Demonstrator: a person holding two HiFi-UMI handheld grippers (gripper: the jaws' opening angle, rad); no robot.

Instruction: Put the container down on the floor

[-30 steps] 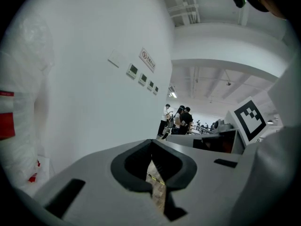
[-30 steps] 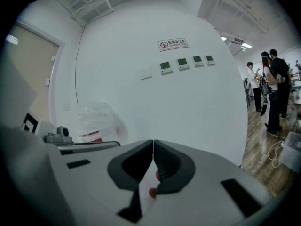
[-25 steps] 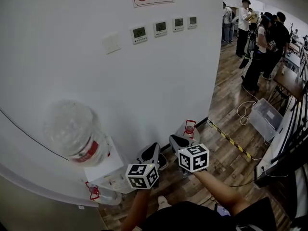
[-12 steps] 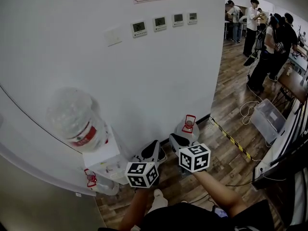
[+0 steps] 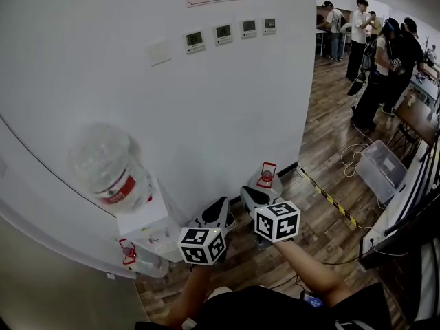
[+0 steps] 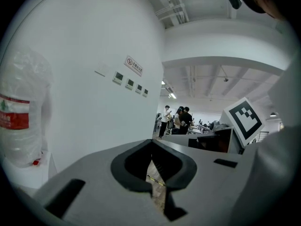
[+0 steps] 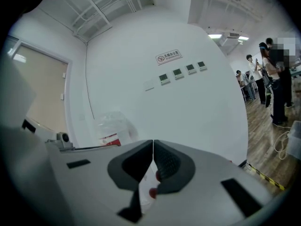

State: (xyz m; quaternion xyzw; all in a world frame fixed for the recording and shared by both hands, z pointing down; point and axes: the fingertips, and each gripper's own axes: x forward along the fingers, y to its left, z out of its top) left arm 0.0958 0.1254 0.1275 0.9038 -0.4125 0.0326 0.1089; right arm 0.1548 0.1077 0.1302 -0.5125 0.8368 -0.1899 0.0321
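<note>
One large clear plastic water bottle with a red label [image 5: 110, 174] sits on one white water dispenser [image 5: 148, 225]. Two clear plastic water containers with red handles rest on the wooden floor [image 5: 323, 150]. The first [image 5: 141, 261] is at the dispenser's foot. The left hand-held gripper [image 5: 220, 205] and the right hand-held gripper [image 5: 246, 194] are both clenched on nothing. The second [image 5: 267, 179] is against the wall, just beyond the right one.

Right gripper [image 7: 153, 145] jaws shut with nothing between, pointing at white wall [image 7: 202, 107]; clear red-labelled water jug [image 7: 113, 126] just past the tips, sign [image 7: 169, 57] above four wall panels [image 7: 182, 71], people [image 7: 270, 79] far right.
</note>
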